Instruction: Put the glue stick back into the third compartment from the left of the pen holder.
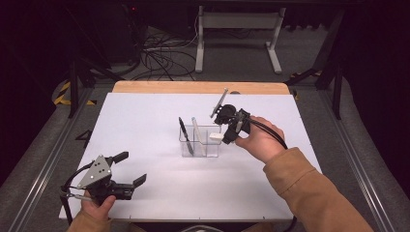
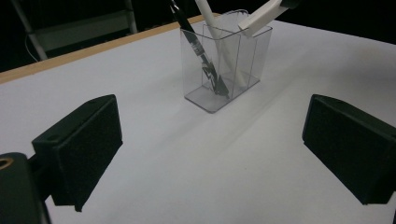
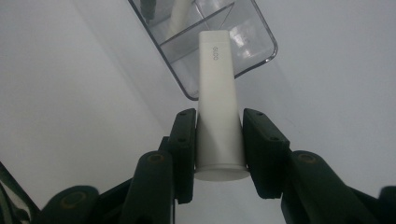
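Left gripper (image 1: pixel 126 168) is parked low at the near left of the table (image 1: pixel 145 111), jaws spread wide with nothing between them, presumably kept clear of the work. Further out, the right gripper (image 3: pixel 218 149) is clamped on the capped end of a white tube (image 3: pixel 217 107), held just over the holder's (image 3: pixel 261 42) near compartment so it can likely be dropped in. Tube's long axis runs along the jaws, flat crimped end pointing away and down into the holder, beside the black pen (image 1: pixel 184 135) and white pen (image 1: pixel 197 133) already standing there.
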`<action>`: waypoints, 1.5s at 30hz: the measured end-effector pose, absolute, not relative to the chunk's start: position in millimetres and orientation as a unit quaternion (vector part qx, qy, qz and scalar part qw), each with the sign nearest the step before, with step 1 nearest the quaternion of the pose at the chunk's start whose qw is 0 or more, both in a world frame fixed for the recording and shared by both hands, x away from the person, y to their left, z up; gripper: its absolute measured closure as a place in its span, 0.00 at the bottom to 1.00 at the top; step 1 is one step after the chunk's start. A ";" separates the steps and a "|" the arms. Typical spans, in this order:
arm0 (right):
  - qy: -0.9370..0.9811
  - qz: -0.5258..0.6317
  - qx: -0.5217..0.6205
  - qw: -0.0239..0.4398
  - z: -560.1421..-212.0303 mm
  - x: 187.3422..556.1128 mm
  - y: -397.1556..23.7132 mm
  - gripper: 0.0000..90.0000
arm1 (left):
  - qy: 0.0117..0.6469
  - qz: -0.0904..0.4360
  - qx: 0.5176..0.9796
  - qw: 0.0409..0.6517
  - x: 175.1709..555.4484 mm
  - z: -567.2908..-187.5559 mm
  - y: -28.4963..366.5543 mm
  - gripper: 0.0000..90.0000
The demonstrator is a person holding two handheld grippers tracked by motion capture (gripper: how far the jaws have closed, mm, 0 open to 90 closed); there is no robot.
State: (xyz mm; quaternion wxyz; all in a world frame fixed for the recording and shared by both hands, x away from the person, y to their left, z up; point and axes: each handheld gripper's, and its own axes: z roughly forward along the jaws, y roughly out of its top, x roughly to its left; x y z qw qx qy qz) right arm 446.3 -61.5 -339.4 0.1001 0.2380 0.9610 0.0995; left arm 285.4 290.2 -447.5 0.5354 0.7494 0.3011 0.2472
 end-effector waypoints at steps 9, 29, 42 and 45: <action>0.961 0.102 0.238 0.098 -342.7 454.1 -54.5 0.74 | 0.299 0.251 0.751 0.532 285.6 -447.2 291.4 0.06; 0.958 0.110 0.239 0.115 -345.3 465.1 -34.3 0.73 | 0.299 0.245 0.752 0.534 285.6 -448.0 290.8 0.06; 0.955 0.146 0.223 0.127 -348.3 462.7 -29.7 0.41 | 0.302 0.246 0.751 0.533 284.4 -448.5 292.8 0.06; 0.953 0.161 0.218 0.135 -343.1 457.7 -32.3 0.34 | 0.304 0.247 0.750 0.533 284.2 -448.6 292.7 0.06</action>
